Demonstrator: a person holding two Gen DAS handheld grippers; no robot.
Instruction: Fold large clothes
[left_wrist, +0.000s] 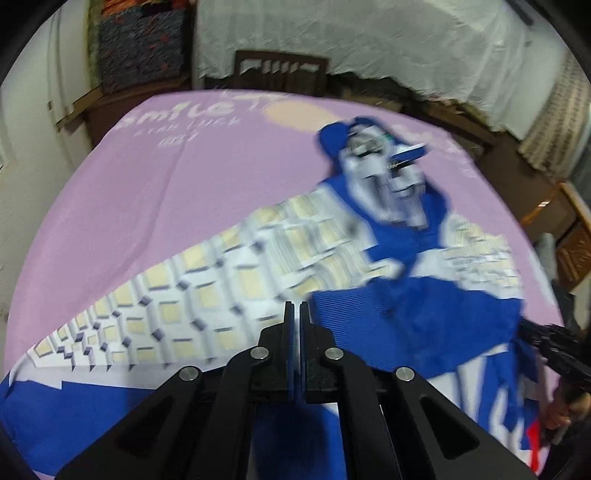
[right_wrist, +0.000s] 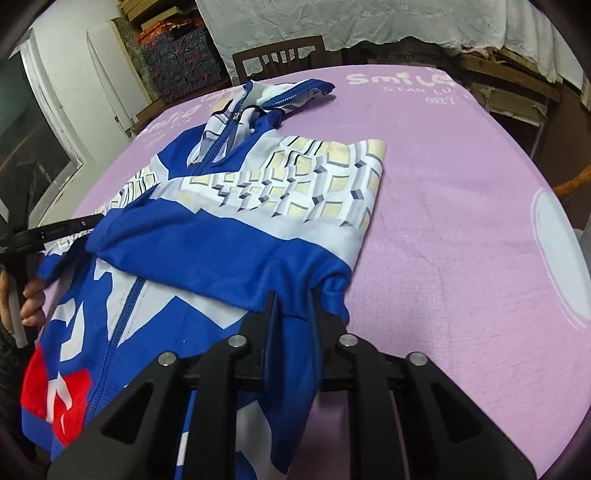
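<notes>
A blue, white and cream patterned zip jacket (right_wrist: 229, 229) lies on the pink-covered table (right_wrist: 443, 221), one sleeve folded across its chest. My right gripper (right_wrist: 293, 301) has its fingers slightly apart around a blue fold at the jacket's right side. My left gripper (left_wrist: 294, 310) is shut on the jacket's blue fabric; the jacket (left_wrist: 229, 280) looks blurred in the left wrist view. The left gripper also shows at the left edge of the right wrist view (right_wrist: 66, 227), at the other sleeve. The right gripper shows at the right edge of the left wrist view (left_wrist: 554, 343).
A wooden chair (right_wrist: 280, 61) stands behind the table. Stacked patterned fabrics (right_wrist: 177, 55) sit on shelves at the back left. A white lace cloth (right_wrist: 369, 18) covers furniture behind. Bare pink cloth with white print stretches to the right of the jacket.
</notes>
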